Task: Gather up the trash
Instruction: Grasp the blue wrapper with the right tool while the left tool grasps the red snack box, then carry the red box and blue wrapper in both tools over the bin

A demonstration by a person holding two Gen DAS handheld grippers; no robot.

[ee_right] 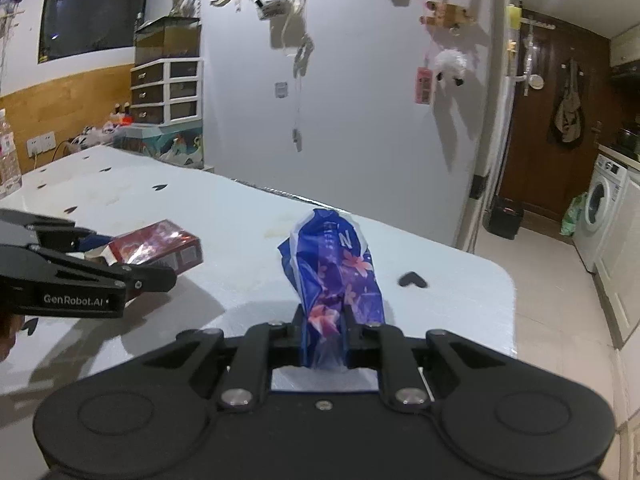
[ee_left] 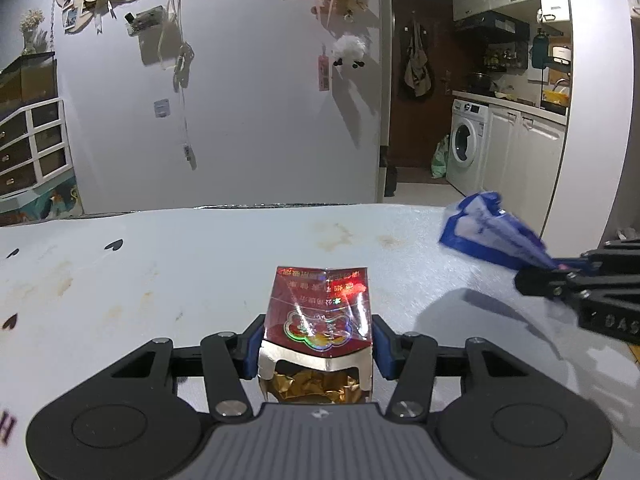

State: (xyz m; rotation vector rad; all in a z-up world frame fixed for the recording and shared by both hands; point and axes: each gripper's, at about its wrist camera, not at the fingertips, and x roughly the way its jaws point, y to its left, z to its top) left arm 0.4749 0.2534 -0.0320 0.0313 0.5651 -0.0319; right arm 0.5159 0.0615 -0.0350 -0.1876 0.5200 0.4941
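Note:
A red cigarette pack (ee_left: pixel 320 308) with gold foil showing at its open end sits between the blue pads of my left gripper (ee_left: pixel 318 344), which is shut on it just above the white table (ee_left: pixel 160 280). My right gripper (ee_right: pixel 323 332) is shut on a crumpled blue plastic wrapper (ee_right: pixel 336 268) with pink flowers, held off the table. In the left wrist view the wrapper (ee_left: pixel 488 232) and the right gripper (ee_left: pixel 560 276) show at the right. From the right wrist camera, the left gripper (ee_right: pixel 132 256) and the red pack (ee_right: pixel 160 246) appear at the left.
The stained white table has small dark heart marks (ee_right: pixel 412 279) and a rounded corner at the right. Beyond it are a white wall with hanging ornaments, a drawer unit (ee_right: pixel 168 92), a dark bin (ee_right: pixel 504 216) on the floor and a washing machine (ee_right: pixel 600 204).

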